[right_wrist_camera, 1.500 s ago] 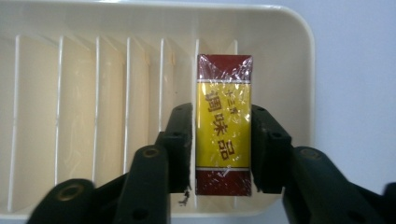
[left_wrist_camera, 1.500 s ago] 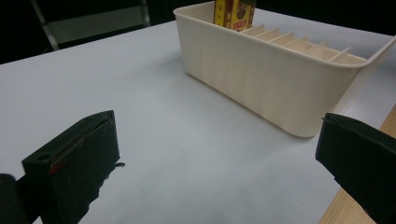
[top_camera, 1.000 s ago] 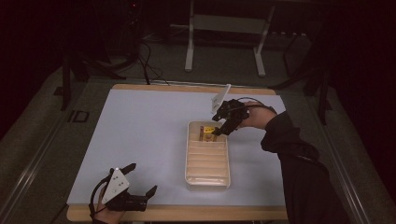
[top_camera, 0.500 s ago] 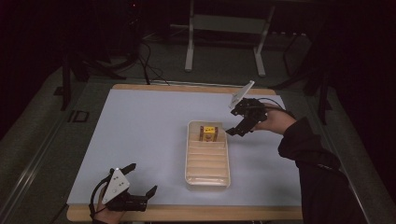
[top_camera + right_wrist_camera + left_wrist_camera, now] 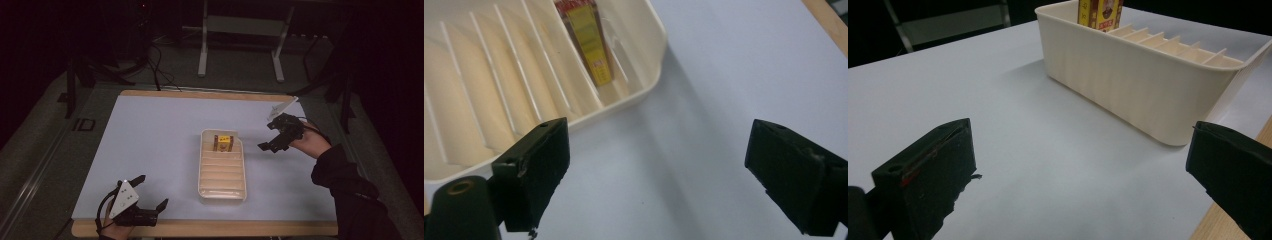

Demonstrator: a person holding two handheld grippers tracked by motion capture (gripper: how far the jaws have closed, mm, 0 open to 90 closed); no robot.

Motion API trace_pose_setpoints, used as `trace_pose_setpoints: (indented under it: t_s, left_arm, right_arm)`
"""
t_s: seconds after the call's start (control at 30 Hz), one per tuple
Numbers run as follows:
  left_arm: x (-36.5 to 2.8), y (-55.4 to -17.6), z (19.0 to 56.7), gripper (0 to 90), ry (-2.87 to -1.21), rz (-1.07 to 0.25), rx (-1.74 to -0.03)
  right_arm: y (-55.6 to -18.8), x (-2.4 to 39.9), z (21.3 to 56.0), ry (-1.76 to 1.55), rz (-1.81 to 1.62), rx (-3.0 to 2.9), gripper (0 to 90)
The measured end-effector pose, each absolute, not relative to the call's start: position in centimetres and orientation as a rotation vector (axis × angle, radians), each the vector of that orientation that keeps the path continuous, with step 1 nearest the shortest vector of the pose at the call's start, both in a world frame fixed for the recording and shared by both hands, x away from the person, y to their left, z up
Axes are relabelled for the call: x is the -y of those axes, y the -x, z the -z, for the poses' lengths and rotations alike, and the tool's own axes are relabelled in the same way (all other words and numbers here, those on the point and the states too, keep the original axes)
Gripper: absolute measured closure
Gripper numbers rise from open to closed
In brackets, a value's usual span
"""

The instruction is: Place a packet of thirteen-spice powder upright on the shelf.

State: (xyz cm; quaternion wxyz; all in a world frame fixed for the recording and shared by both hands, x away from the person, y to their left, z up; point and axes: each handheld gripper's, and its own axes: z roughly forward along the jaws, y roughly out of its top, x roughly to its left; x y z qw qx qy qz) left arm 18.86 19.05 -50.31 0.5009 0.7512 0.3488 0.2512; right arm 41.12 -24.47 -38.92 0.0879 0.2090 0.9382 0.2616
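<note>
A small yellow-and-red box, perhaps a carton, stands at twelve o'clock in the cream ribbed plastic tray. Right gripper and left gripper: jaws spread, empty.

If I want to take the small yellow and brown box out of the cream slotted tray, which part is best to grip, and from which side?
Probably grip the top end of the small yellow and brown box, coming from above. It stands upright in a narrow slot at the far end of the cream slotted tray, so the dividers and tray wall cover its lower part. Set the jaws across its thin faces.
</note>
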Motion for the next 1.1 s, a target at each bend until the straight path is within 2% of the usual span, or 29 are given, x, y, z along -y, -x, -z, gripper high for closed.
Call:
trace_pose_setpoints:
  t_s: [0.57,1.1]
  left_arm:
    - [-19.0,-18.8,50.3,0.0,-1.817,-0.604,-0.843]
    - [-18.9,-18.8,50.3,0.0,-1.82,-0.601,-0.843]
  right_arm:
    - [-37.3,27.7,43.4,-0.963,-0.907,-2.545,10.9]
    - [-32.4,31.5,45.2,-1.092,-1.081,-2.299,11.0]
